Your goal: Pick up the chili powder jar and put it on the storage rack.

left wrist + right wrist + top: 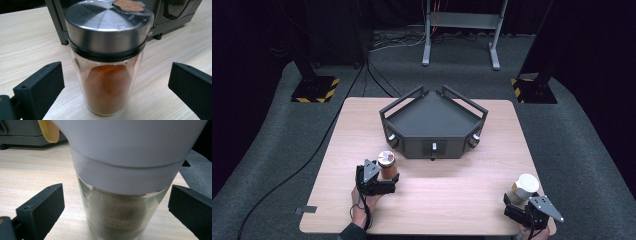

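Table (462, 200): a light wooden top with rounded corners is seen on grey carpet; a broad bare stretch of wood is left between the two grippers along the near side.
Black tray stand (433, 125): a low, angular black frame with railed sides is set at the middle of the far half, its front face turned to the near edge (three knobs are seen on that face); open wood is left on both its sides.
Right gripper (523, 204): it is held at the near right corner of the table, close to the edge; its jaws are spread wide, and the white-capped jar is flanked by them with a clear gap at each side.
Left gripper (388, 179): it is held near the left of the table's near half; its jaws stand wide apart, the spice jar between them and untouched.
White-capped jar (525, 186): it stands upright near the right edge, well apart from the stand; pale grains are seen through its glass (117, 215).
Spice jar (387, 165): it stands upright with a metal lid, just in front of the stand's left front corner; orange-brown powder is seen inside (107, 87).
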Demonstrator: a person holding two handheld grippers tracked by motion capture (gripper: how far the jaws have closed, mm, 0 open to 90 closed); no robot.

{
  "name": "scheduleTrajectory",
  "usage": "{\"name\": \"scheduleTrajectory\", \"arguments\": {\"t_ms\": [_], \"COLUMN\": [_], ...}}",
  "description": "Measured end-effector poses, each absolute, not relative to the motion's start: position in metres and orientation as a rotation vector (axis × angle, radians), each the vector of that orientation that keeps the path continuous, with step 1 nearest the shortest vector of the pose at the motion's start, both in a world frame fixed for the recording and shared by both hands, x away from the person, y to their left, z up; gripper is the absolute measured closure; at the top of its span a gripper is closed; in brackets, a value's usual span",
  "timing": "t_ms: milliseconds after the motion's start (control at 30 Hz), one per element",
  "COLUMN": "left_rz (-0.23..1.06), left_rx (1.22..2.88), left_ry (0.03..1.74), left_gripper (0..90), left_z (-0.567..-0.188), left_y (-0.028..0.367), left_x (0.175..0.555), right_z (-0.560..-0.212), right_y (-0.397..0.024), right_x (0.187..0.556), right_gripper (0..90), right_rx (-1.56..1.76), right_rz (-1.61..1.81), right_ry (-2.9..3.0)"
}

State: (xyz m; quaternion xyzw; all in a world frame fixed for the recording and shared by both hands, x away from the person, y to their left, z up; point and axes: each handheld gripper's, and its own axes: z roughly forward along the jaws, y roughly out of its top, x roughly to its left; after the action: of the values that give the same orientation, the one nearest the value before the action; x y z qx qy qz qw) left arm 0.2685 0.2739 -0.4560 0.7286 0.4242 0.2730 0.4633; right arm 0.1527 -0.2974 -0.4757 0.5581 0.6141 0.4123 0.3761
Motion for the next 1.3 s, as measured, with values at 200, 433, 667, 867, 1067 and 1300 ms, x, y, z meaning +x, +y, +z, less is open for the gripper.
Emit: {"name": "scheduleTrajectory", "arguments": {"t_ms": [200, 433, 667, 867, 1067, 1300], "left_rz": [0.676, 0.674, 0.669, 0.664, 0.652, 0.623], "left_rx": [1.802, 1.820, 1.827, 1.817, 1.790, 1.781], "left_ry": [1.038, 1.040, 1.045, 1.046, 1.090, 1.115], "left_gripper": [0.0, 0.0, 0.0, 12.5, 19.8, 25.2], "left_z": [-0.453, -0.451, -0.450, -0.451, -0.452, -0.453], "left_y": [0.269, 0.265, 0.263, 0.265, 0.267, 0.270], "left_x": [0.272, 0.280, 0.286, 0.286, 0.287, 0.292], "right_z": [-0.476, -0.476, -0.476, -0.476, -0.476, -0.476], "right_y": [-0.298, -0.298, -0.299, -0.299, -0.299, -0.299], "right_x": [0.153, 0.152, 0.153, 0.153, 0.153, 0.153], "right_gripper": [0.0, 0.0, 0.0, 0.0, 0.0, 0.0], "right_rx": [1.427, 1.426, 1.427, 1.426, 1.423, 1.424], "right_rz": [1.058, 1.059, 1.060, 1.062, 1.063, 1.062], "right_ry": [1.572, 1.572, 1.576, 1.578, 1.577, 1.578]}}
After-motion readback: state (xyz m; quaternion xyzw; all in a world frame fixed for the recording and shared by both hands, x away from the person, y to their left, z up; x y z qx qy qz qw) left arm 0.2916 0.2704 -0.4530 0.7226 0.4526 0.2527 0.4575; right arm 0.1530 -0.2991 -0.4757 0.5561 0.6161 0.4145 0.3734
